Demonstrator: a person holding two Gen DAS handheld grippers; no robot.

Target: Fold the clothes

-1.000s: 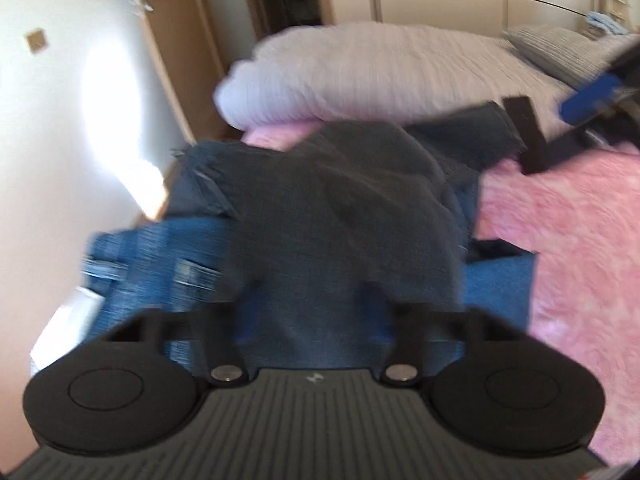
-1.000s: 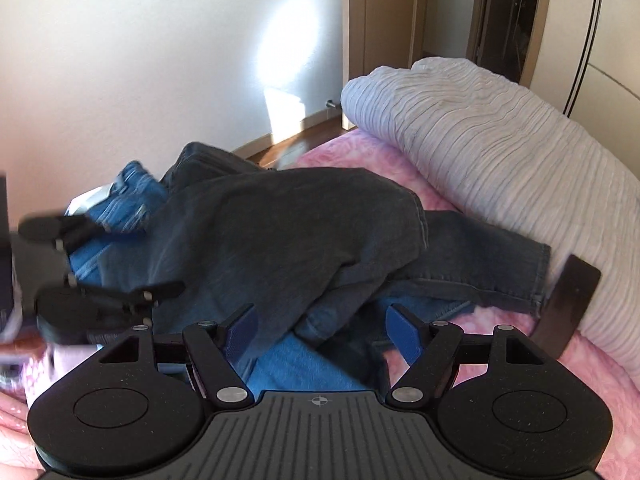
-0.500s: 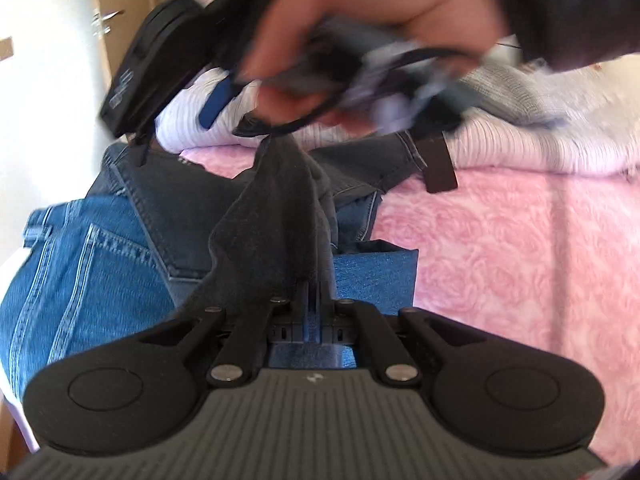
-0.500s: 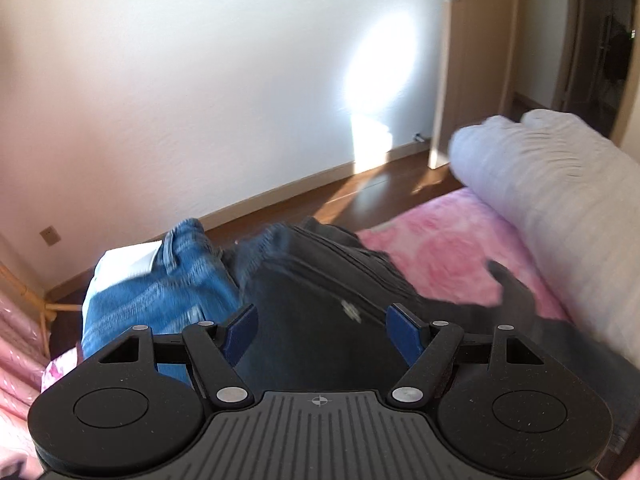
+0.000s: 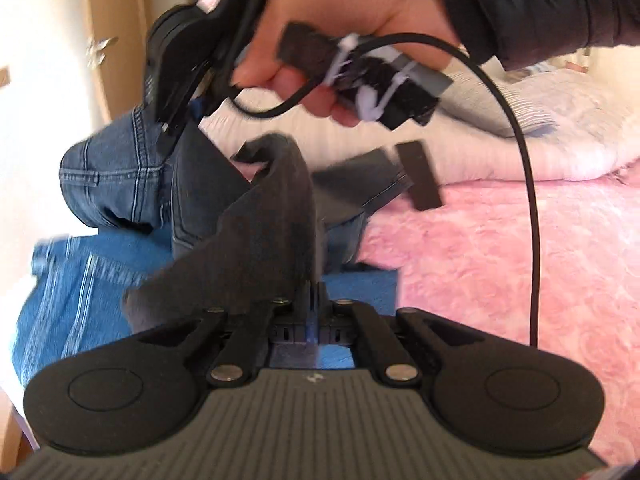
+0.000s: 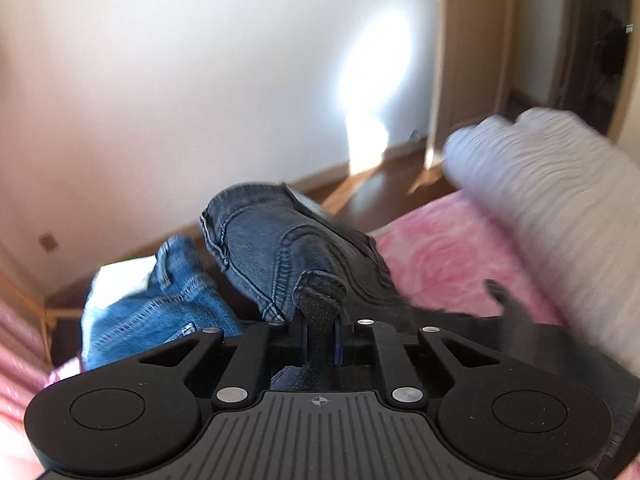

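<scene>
- On pink fleecy bed: dark grey denim jeans, lifted, over crumpled blue jeans.
- Left tongs clamped on the grey denim fold.
- Right tongs, just closing, pinching its thick seam.

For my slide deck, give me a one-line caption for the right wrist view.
Right gripper shut on dark grey jeans, lifted over pink bedspread.

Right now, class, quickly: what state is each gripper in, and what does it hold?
Left gripper: shut on the dark grey jeans.
Right gripper: jaws just closed, shut on the same dark grey jeans.
</scene>
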